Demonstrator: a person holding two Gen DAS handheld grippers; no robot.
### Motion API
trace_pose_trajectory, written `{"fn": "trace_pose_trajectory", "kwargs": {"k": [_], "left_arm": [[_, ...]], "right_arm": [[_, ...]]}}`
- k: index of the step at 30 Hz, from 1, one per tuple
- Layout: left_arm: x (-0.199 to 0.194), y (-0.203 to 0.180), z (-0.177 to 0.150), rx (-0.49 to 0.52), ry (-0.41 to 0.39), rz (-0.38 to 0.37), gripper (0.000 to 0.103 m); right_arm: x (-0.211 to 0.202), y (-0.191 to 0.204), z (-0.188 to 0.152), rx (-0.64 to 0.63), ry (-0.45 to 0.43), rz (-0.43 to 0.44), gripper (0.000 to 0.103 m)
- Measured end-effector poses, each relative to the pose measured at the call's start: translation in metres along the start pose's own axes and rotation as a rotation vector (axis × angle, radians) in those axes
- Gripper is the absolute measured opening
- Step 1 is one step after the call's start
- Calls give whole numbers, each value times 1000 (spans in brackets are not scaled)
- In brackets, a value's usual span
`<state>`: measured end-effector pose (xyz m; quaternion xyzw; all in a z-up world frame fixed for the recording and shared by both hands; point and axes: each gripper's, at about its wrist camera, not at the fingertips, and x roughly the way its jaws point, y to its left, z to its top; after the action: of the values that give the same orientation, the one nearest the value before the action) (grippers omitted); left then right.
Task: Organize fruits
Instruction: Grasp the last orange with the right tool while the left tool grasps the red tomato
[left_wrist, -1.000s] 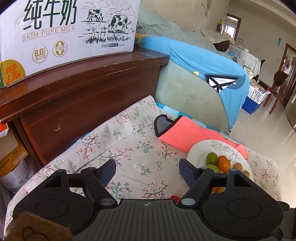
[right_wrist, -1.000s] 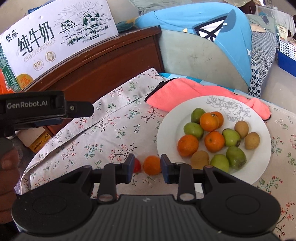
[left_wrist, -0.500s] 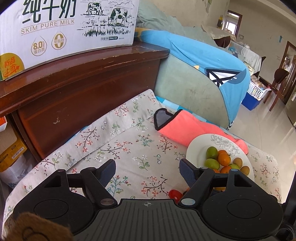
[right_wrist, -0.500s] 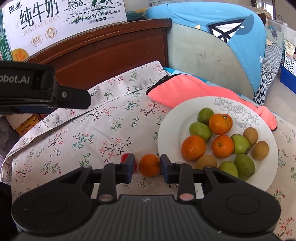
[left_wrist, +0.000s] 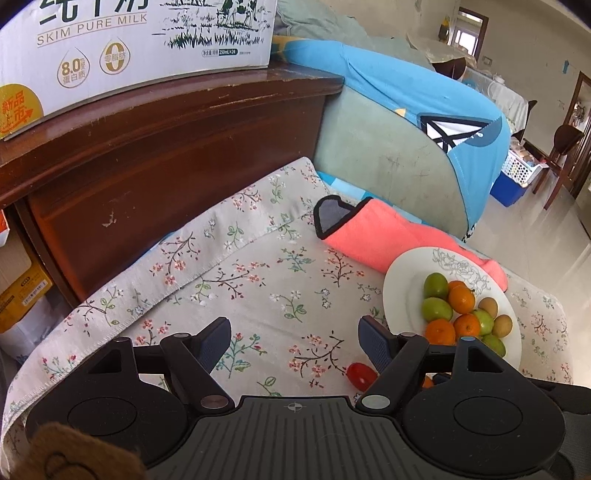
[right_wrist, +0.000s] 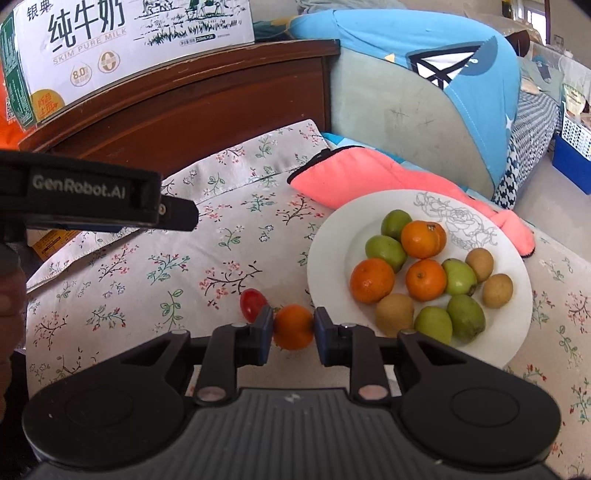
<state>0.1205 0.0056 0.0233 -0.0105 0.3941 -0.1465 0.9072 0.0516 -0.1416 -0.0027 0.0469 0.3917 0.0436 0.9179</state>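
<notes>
The milk carton (right_wrist: 122, 48) is cut off by the top edge, and the orange's (right_wrist: 293, 326) underside is hidden.

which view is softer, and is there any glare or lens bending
Right wrist view: softer, the milk carton slightly hazy. Left wrist view: sharper, with window glare on the cabinet top. Both: fisheye bending curves the carton and cabinet edges, and the corners go dark.

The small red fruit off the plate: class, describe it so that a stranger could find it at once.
Find the white plate of fruit on the floral cloth. Just left of it, the right gripper clamps a loose orange. The red fruit lies beside that orange: smallest, glossy, the only red one.
</notes>
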Motion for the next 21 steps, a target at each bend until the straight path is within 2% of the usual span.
{"fn": "trace_pose_trajectory", "kwargs": {"k": [6, 13, 21], "left_arm": [[15, -14, -18, 81, 44, -3, 76], [25, -34, -33, 171, 54, -48, 76], [40, -45, -40, 201, 65, -69, 70]], "right_arm": [[-21, -8, -18, 130, 40, 22, 24], [-33, -10, -37, 172, 71, 6, 24], [-30, -18, -40, 239, 91, 25, 27]]}}
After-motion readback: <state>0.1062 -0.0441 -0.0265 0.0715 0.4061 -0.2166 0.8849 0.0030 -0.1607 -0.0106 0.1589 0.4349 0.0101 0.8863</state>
